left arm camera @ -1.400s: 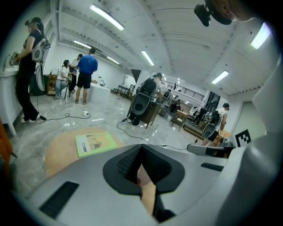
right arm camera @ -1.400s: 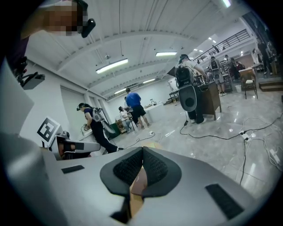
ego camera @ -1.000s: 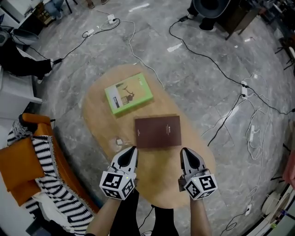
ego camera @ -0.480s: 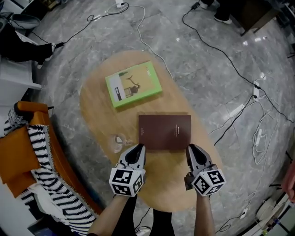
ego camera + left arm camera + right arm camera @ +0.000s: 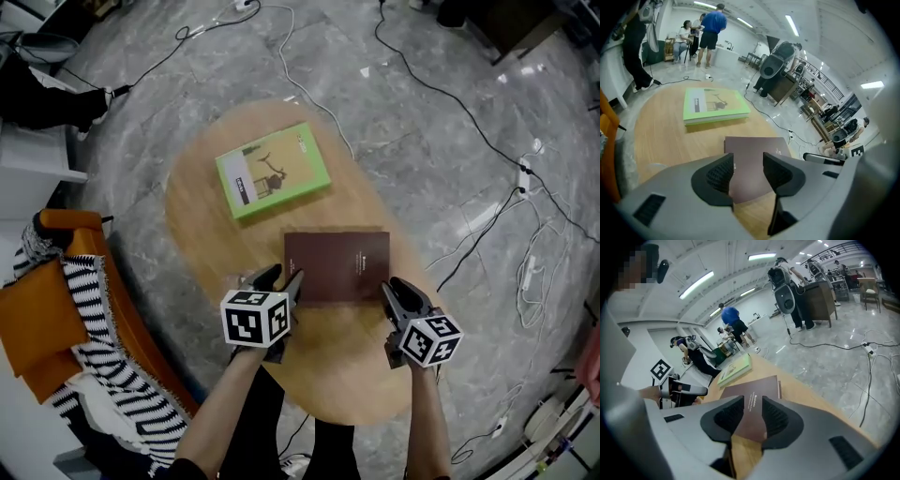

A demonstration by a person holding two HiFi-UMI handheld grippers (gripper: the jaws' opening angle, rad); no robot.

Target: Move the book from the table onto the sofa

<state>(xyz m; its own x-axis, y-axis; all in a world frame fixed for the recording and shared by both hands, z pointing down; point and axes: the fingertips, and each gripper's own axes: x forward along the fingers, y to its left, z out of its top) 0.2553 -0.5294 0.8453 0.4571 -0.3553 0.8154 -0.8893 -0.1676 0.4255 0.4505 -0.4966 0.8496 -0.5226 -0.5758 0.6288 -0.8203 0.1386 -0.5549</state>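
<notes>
- On the cover of the brown book, a short line of pale print is seen near one edge. It is too small to be read.
- On the green book, a dark label strip, a drawing and a little small print are carried. None of the lettering can be made out.
- Black-and-white square markers, patterns rather than letters or numbers, are borne on the cubes of the left gripper and the right gripper.
- No word, brand or number can be read in any view.
</notes>
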